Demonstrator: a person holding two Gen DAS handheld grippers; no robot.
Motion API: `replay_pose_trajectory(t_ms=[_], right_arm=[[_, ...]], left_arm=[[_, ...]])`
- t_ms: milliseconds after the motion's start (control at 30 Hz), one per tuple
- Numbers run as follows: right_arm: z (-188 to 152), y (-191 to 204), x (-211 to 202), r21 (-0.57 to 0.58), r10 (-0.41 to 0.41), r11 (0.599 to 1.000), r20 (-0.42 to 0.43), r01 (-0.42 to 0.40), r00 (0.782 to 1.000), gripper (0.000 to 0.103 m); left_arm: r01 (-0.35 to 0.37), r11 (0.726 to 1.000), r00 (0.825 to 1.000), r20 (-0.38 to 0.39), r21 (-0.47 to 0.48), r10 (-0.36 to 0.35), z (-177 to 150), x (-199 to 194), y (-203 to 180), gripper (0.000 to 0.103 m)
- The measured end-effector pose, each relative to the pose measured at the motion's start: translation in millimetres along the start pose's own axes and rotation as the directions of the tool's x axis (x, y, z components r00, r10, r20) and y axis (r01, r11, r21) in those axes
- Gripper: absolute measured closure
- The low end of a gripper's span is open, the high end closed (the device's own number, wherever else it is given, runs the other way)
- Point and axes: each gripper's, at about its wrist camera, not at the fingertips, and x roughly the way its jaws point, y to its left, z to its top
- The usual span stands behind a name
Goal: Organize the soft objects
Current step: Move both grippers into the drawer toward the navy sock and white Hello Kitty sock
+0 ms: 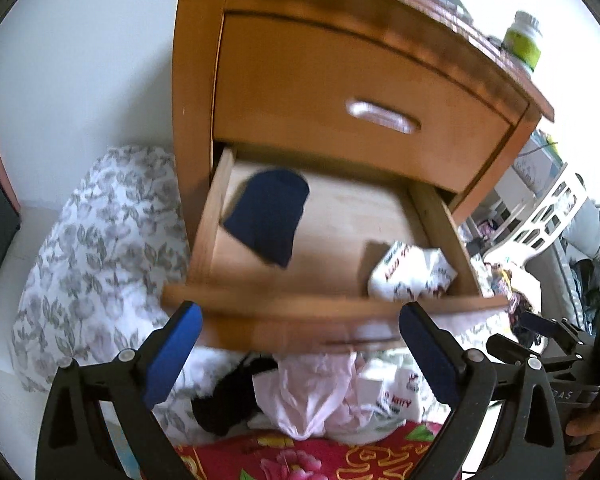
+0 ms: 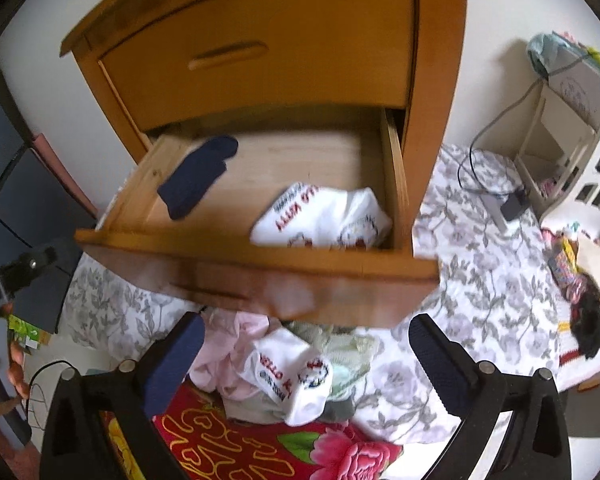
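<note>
Both sets of jaws stand wide apart with nothing between the pads. The left gripper fills the bottom of the left wrist view, its blue pads framing the front edge of the pulled-out drawer. The right gripper sits likewise at the bottom of the right wrist view, below the drawer front.

Inside the drawer lie two things, well apart: a navy sock toward its left rear, and white socks with red lettering in the right front corner, against the side wall. In the right wrist view the navy sock is at centre left and the white socks at centre.

Below the drawer, between the jaws, is a heap of clothes: pink cloth, a black piece and another white sock. The heap rests on a grey-flowered sheet and a red floral blanket.

The upper drawer of the nightstand is closed.
</note>
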Motion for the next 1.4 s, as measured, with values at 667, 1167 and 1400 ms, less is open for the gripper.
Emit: replay_pose_trajectory(t_ms=[667,1167,1400], right_arm=[[112.4,2.3,4.9,-0.101,0.000,0.995,-0.012,-0.001,1.000,0.000],[116.0,-6.4,114.3,-0.112,-0.036,0.994,-0.311,0.001,0.950,0.001],[108.2,4.2,145.4,-0.209,-0.091,0.978,-0.390,0.009,0.916,0.002]], left_arm=[[-0.048,0.998,0.991,-0.126,0.041,0.053,92.9,59.6,13.0,0.004],[-0.068,0.981,0.922,-0.364,0.179,0.130,91.4,161.5,-8.2,0.004],[-0.087,0.968,0.894,-0.410,0.236,0.180,89.0,187.5,-13.2,0.004]])
